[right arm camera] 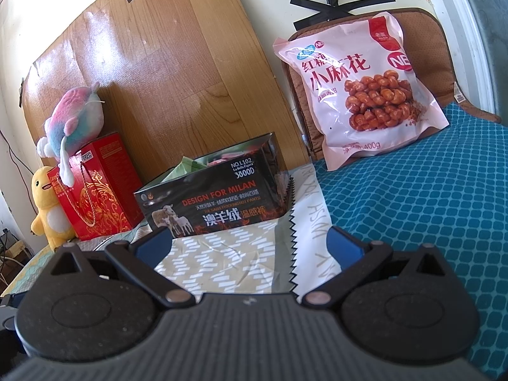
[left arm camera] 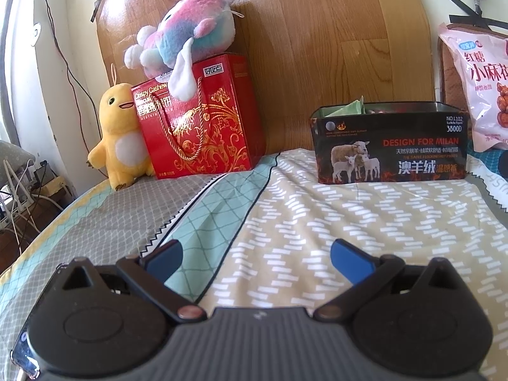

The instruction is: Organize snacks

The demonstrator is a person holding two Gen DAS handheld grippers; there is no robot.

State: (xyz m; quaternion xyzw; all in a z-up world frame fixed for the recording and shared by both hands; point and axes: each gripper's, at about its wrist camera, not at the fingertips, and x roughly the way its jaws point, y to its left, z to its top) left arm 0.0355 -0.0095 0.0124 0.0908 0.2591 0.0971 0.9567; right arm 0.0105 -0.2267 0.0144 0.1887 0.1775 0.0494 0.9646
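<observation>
A black tin box (left arm camera: 389, 146) (right arm camera: 216, 192) printed with sheep stands open-topped on the bed, with green and pink packets showing inside. A pink bag of fried dough twists (right arm camera: 358, 90) (left arm camera: 482, 85) leans upright against a brown cushion to its right. A red gift box of cashews (left arm camera: 200, 117) (right arm camera: 98, 187) stands to the left. My left gripper (left arm camera: 255, 255) hovers open above the bedspread, well short of the tin. My right gripper (right arm camera: 249, 241) is open too, low over the bed, just in front of the tin. Neither holds anything.
A pastel plush (left arm camera: 187, 35) lies on the red box and a yellow plush (left arm camera: 119, 136) leans beside it. A wooden headboard (left arm camera: 317, 47) backs the bed. Cables and a router (left arm camera: 16, 187) sit off the left bed edge. A teal blanket (right arm camera: 428, 197) covers the right side.
</observation>
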